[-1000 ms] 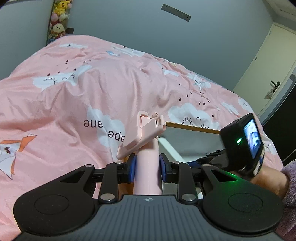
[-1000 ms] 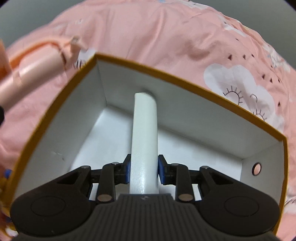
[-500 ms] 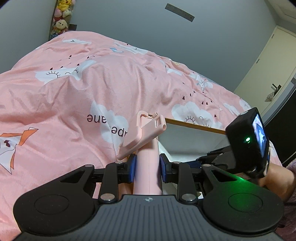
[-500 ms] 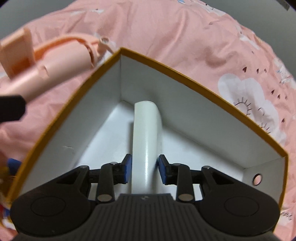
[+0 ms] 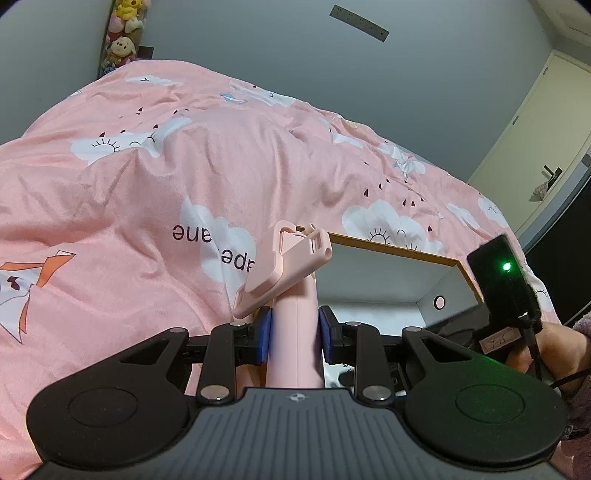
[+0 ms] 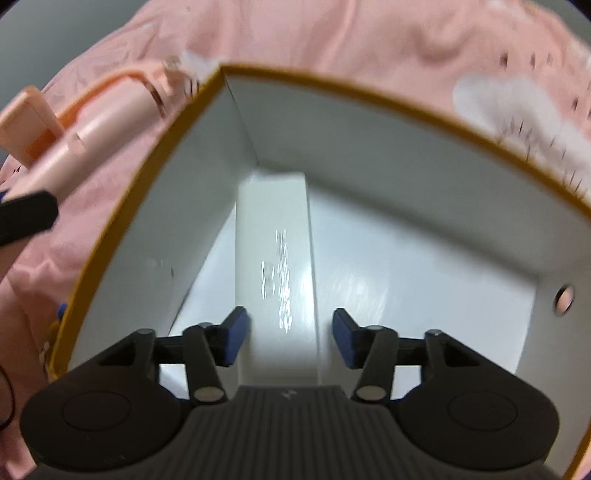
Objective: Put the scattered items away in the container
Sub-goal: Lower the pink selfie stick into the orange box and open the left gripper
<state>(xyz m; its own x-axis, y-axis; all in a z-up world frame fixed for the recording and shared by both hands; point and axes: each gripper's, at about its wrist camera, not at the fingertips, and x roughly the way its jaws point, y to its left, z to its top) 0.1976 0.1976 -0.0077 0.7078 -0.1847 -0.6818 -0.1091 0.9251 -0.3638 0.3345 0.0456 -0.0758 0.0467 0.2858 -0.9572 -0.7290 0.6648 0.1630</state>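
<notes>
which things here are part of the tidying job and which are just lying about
Part of the job:
- white box with orange rim
- white cylindrical tube, between the opening jaws of the right gripper
- pink plastic clip-topped stick, clamped in the left gripper

Just lying about:
- pink cloud-print duvet
- plush toys
- cream door

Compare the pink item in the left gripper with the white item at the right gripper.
The pink item is clamped by the left gripper, outside the box; the white item lies inside it, the right gripper jaws opening off it. The pink one carries a clip; the white one looks plain. Both are long and slim.
</notes>
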